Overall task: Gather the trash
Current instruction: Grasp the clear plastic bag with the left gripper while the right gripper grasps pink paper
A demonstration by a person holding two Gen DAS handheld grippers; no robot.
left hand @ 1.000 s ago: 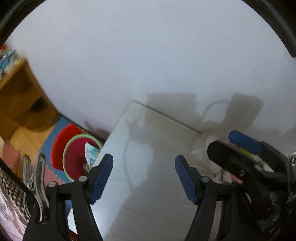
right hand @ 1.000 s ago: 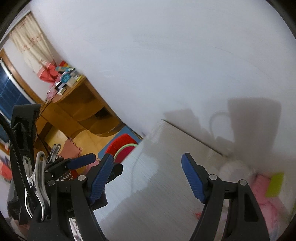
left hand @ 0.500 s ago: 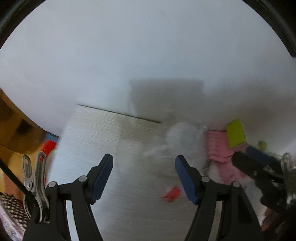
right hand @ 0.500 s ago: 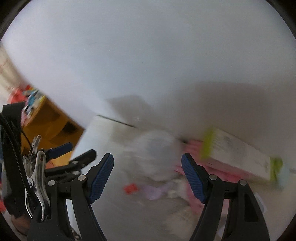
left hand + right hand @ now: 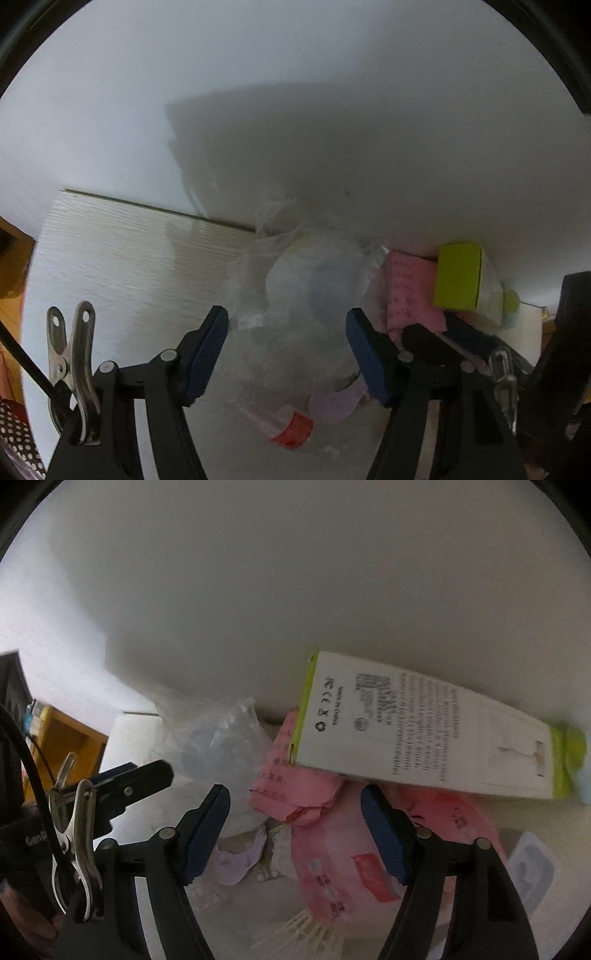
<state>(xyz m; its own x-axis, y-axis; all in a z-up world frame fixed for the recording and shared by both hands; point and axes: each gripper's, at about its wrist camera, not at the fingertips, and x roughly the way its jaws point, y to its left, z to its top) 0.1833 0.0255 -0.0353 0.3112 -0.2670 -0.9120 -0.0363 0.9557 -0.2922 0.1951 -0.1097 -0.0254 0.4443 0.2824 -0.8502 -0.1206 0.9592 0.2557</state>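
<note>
While my left hand-held gripper (image 5: 286, 334) was closing — spread, pinching nothing — a clear bag (image 5: 295, 280) sat at twelve o'clock between its jaws.

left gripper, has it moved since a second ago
Yes. The left gripper, jaws closing, swung from the table's left edge rightward along the wall to frame the clear plastic bag.

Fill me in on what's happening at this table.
A person is clearing trash with a claw in each hand. The left claw is closing around a clear plastic bag on the pale table, not yet gripping. The right claw, closing slightly, hovers empty over pink paper and a pink packet. A green-and-white box lies against the wall.
</note>
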